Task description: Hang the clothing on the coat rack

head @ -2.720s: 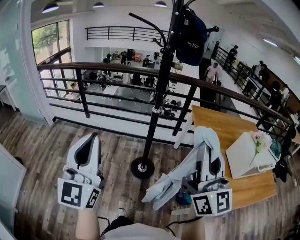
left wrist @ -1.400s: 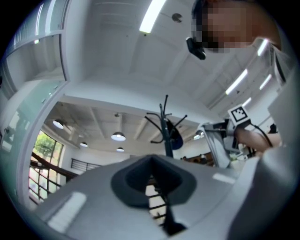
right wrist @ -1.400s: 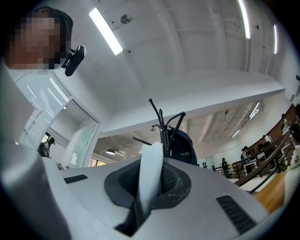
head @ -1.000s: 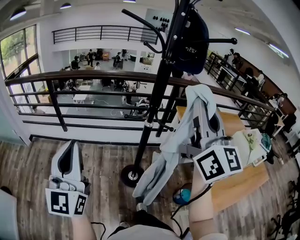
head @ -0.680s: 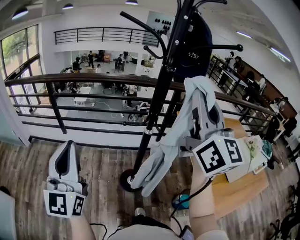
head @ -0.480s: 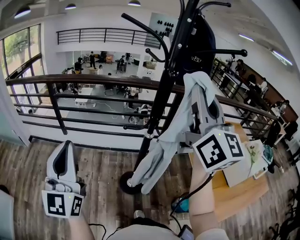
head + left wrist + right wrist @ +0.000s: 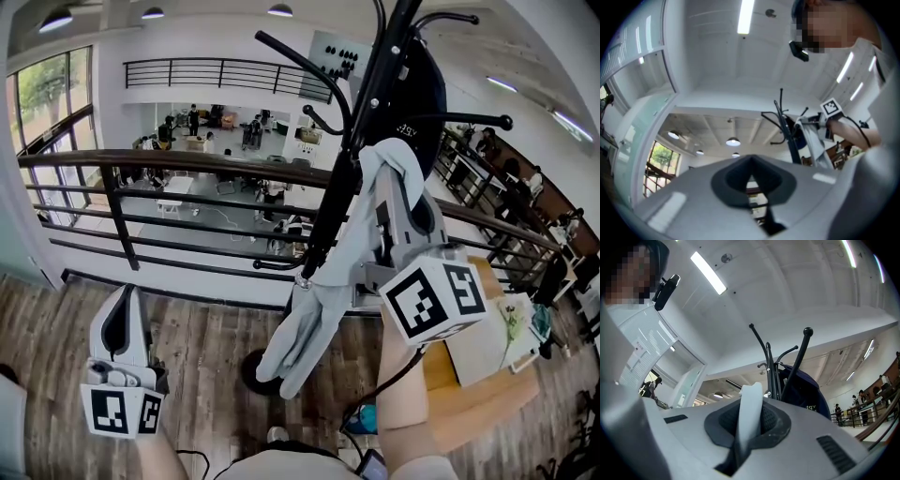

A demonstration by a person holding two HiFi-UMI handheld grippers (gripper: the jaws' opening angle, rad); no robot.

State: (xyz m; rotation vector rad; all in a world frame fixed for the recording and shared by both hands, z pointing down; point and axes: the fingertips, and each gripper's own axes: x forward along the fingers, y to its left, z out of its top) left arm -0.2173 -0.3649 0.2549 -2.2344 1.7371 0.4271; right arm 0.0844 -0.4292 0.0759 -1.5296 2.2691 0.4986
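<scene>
A pale grey-blue garment (image 7: 319,291) hangs from my right gripper (image 7: 394,173), which is shut on its upper edge. The gripper is raised just right of the black coat rack pole (image 7: 352,159), and the cloth trails down and left across the pole. A dark navy item (image 7: 422,89) hangs on the rack's upper hooks. In the right gripper view a strip of the garment (image 7: 749,413) is pinched between the jaws, with the rack's hooks (image 7: 773,371) right behind. My left gripper (image 7: 127,295) stays low at the left, shut and holding nothing (image 7: 751,180).
A black metal railing (image 7: 187,164) runs behind the rack, with a drop to a lower floor beyond. The rack's round base (image 7: 251,370) stands on the wood floor. At the lower right is a wooden table (image 7: 478,375). A blue object (image 7: 361,422) lies near my feet.
My right gripper has lifted the garment from knee height to beside the upper part of the rack pole. The left gripper has stayed low.
</scene>
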